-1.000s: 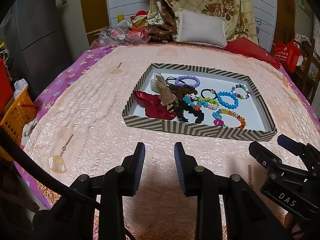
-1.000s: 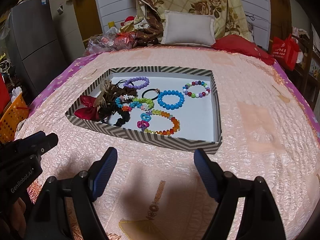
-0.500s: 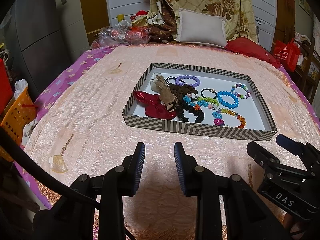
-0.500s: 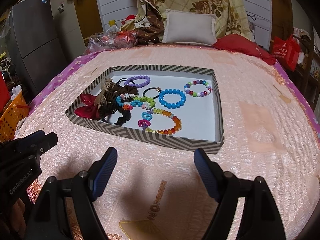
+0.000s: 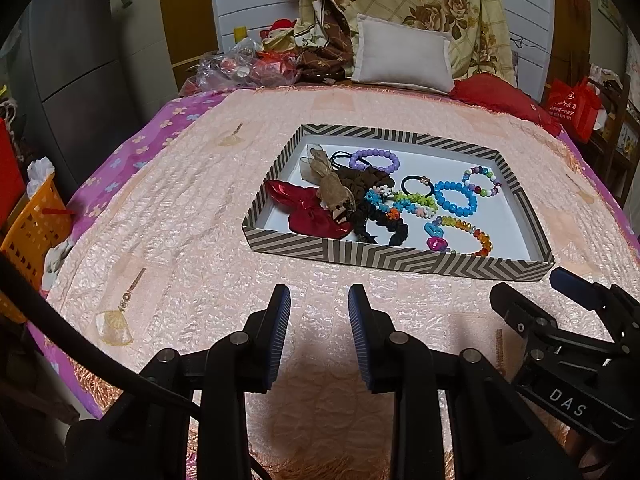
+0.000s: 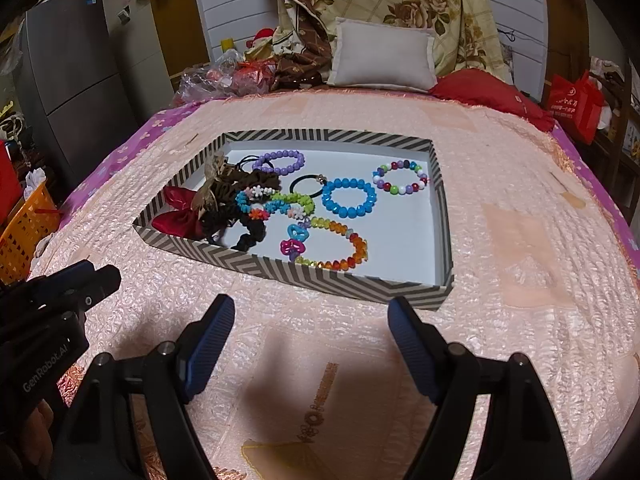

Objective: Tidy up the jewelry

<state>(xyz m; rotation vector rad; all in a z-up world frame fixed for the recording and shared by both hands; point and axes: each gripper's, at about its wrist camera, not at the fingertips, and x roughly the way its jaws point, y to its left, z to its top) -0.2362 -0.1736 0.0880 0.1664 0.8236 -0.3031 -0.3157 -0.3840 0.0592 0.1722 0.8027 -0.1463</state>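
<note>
A striped shallow box (image 5: 400, 259) (image 6: 312, 276) lies on the pink bedspread and holds jewelry: a purple bead bracelet (image 6: 279, 161), a blue one (image 6: 349, 202), a multicolour one (image 6: 400, 182), an orange-rainbow one (image 6: 340, 246), a black hair tie (image 6: 306, 185), dark scrunchies (image 5: 362, 184) and a red bow (image 5: 310, 210). My left gripper (image 5: 319, 320) is open by a narrow gap and empty, hovering in front of the box. My right gripper (image 6: 310, 344) is wide open and empty, just short of the box's near wall.
A white pillow (image 6: 382, 56), a red cushion (image 6: 480, 88) and plastic bags (image 5: 244, 68) lie at the bed's far end. An orange basket (image 5: 32, 232) stands off the left edge. A red bag (image 6: 574, 108) sits at the right.
Both grippers have edged slightly toward the box, mostly the right one. Neither jaw opening has changed, and the jewelry has not moved.
</note>
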